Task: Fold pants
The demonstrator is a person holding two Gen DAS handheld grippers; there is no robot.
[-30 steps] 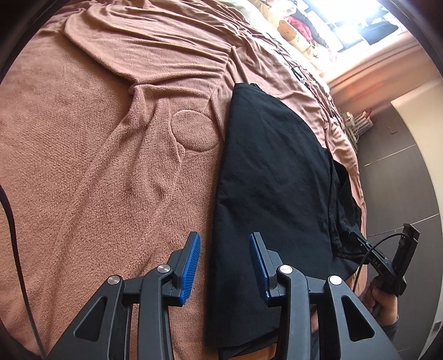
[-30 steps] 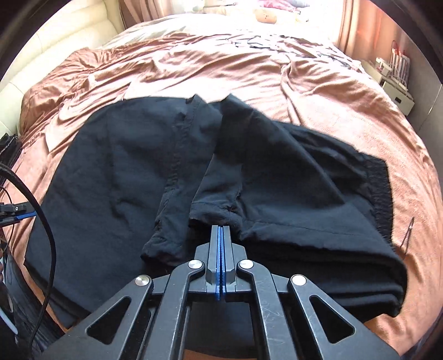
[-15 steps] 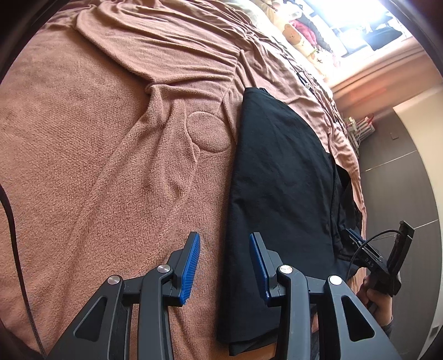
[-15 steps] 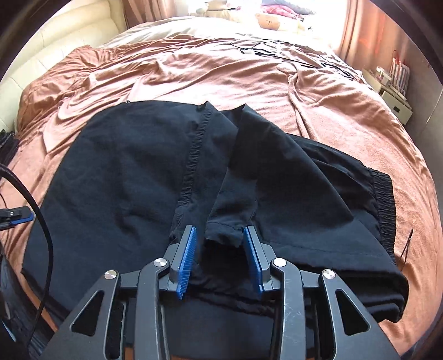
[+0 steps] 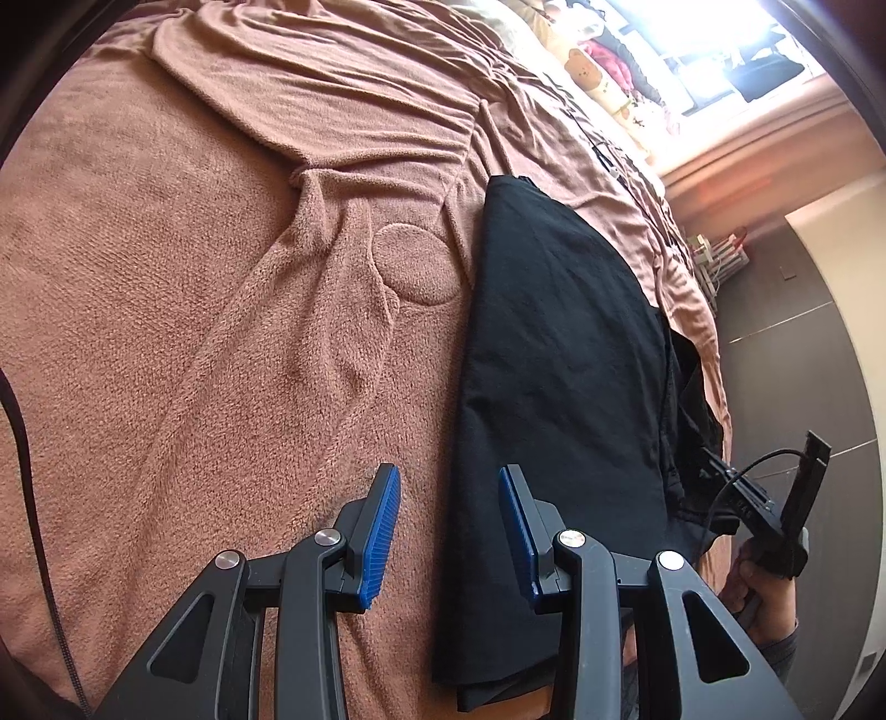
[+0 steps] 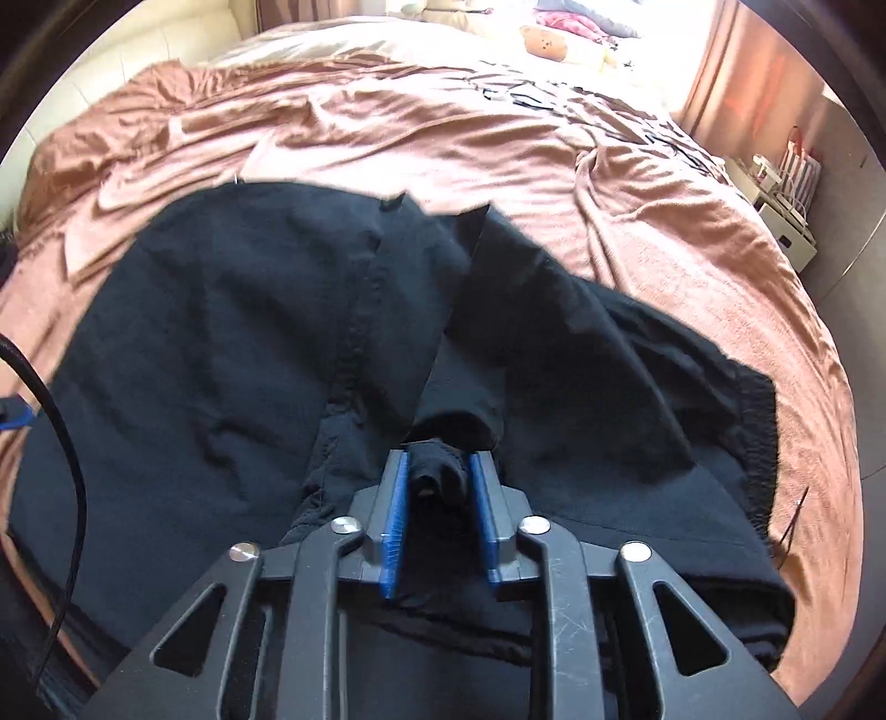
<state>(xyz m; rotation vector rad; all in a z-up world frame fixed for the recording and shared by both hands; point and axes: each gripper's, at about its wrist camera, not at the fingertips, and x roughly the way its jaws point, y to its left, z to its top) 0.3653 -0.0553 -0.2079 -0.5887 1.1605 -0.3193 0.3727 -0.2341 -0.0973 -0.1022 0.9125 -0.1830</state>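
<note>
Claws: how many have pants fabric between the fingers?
1. The right claw has bunched black pants between its fingers; the left claw is open over the brown blanket, beside the pants' edge.

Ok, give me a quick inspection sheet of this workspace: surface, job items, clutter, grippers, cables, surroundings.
Surface: brown blanket, wrinkled, spread over a bed.
Job's things: black pants lying on the blanket, partly folded, waistband at the right.
Clutter: bear plush at the far end of the bed.
Grippers: left gripper open, straddling the pants' edge; right gripper closing on a bunched fold of the pants.
Cables: black cable at the left edge.
Surroundings: bright window, white nightstand.
</note>
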